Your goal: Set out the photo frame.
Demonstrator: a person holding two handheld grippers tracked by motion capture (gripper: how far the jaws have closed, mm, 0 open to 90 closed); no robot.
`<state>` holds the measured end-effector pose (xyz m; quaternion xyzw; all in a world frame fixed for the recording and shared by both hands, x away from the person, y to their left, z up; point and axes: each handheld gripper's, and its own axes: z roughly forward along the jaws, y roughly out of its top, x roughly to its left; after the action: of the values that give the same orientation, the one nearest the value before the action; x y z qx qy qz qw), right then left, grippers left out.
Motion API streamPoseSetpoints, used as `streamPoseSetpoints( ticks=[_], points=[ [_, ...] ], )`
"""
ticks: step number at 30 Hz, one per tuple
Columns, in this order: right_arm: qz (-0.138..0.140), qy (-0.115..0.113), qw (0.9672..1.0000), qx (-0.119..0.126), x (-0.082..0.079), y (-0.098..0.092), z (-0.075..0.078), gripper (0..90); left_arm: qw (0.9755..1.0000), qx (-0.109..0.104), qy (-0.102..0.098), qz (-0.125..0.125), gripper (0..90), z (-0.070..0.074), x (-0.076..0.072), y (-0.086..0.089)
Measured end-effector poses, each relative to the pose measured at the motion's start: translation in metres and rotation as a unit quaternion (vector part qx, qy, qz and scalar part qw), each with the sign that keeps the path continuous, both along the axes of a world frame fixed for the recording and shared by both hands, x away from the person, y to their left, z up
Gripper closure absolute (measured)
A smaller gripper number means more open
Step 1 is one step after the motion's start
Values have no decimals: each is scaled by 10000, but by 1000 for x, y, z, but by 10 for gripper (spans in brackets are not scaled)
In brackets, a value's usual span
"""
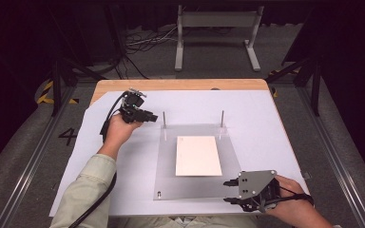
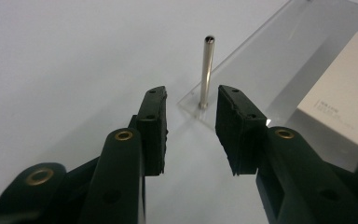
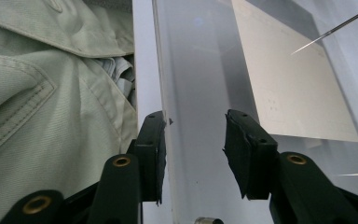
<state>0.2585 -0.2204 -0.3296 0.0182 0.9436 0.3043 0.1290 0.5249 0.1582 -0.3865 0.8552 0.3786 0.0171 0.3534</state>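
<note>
A clear acrylic plate lies on a white sheet, with a cream card resting on its middle. Thin metal pins stand at its back left corner and back right corner. My left gripper hovers just left of the back left pin, open and holding nothing. In the left gripper view the gripper frames that pin beyond its tips. My right gripper sits at the plate's front right corner, open. In the right gripper view its jaws straddle the plate's near edge without pressing on it.
A short pin stub marks the plate's front left corner. The white sheet covers a wooden table. The person's pale green clothing lies close to the front edge. A metal stand and cables are on the floor behind.
</note>
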Motion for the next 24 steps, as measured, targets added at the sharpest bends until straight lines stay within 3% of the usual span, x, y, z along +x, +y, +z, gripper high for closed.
streamPoseSetpoints(
  ticks=[9,20,24],
  points=[
    [-27,-245,9996,113,-1,-1,14,645,9993,-171,-250,227,638,-4,-24,38],
    [-82,-478,9978,451,6,-7,34,679,9982,-471,-283,249,634,-19,-45,57],
    [-107,-498,9966,647,10,-10,40,683,9986,-346,-345,179,632,-17,-49,56]
  ],
)
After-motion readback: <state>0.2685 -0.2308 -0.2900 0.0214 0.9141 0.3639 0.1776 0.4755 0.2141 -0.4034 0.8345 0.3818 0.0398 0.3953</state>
